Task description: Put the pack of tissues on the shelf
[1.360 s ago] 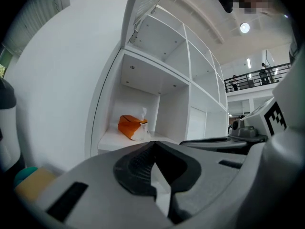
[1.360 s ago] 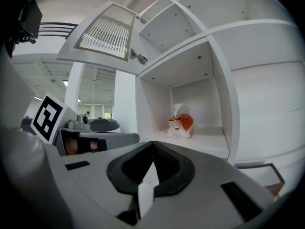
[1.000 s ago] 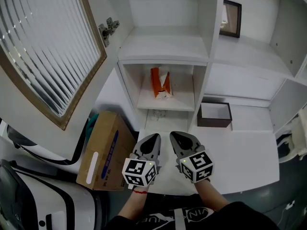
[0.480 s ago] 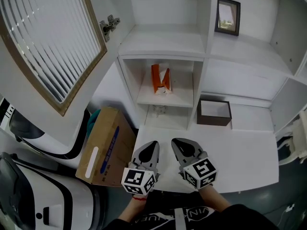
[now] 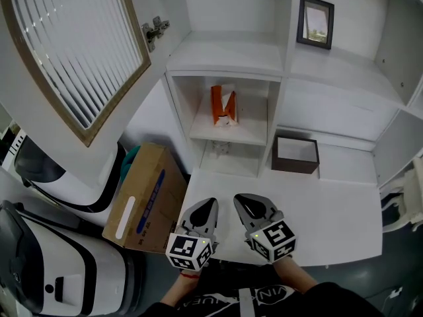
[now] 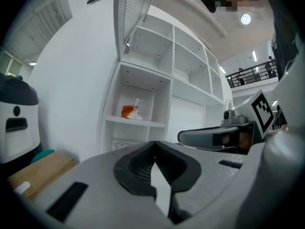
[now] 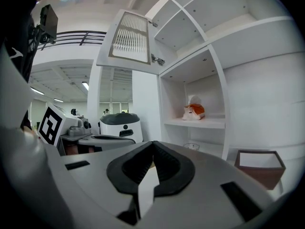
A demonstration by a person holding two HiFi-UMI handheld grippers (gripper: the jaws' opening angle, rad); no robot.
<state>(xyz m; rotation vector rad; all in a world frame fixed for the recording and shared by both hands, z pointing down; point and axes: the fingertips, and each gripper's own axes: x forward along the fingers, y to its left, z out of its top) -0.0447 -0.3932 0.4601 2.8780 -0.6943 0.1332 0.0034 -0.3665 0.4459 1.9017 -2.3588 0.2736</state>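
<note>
The orange and white pack of tissues (image 5: 223, 107) lies on the middle shelf (image 5: 228, 132) of the white cupboard; it also shows as the tissue pack (image 6: 131, 111) in the left gripper view and the tissue pack (image 7: 194, 111) in the right gripper view. My left gripper (image 5: 205, 208) and right gripper (image 5: 249, 205) hover side by side over the near edge of the white table (image 5: 330, 210), well short of the shelf. Both have their jaws closed tip to tip with nothing between them.
A dark brown open box (image 5: 295, 154) sits on the table by the cupboard. A framed picture (image 5: 315, 22) stands on the upper right shelf. A louvred cupboard door (image 5: 73, 51) hangs open at left. A cardboard box (image 5: 142, 200) and a white machine (image 5: 46, 269) stand on the floor at left.
Both grippers have drawn slightly back toward the table's near edge, staying shut. The tissue pack has stayed on the shelf.
</note>
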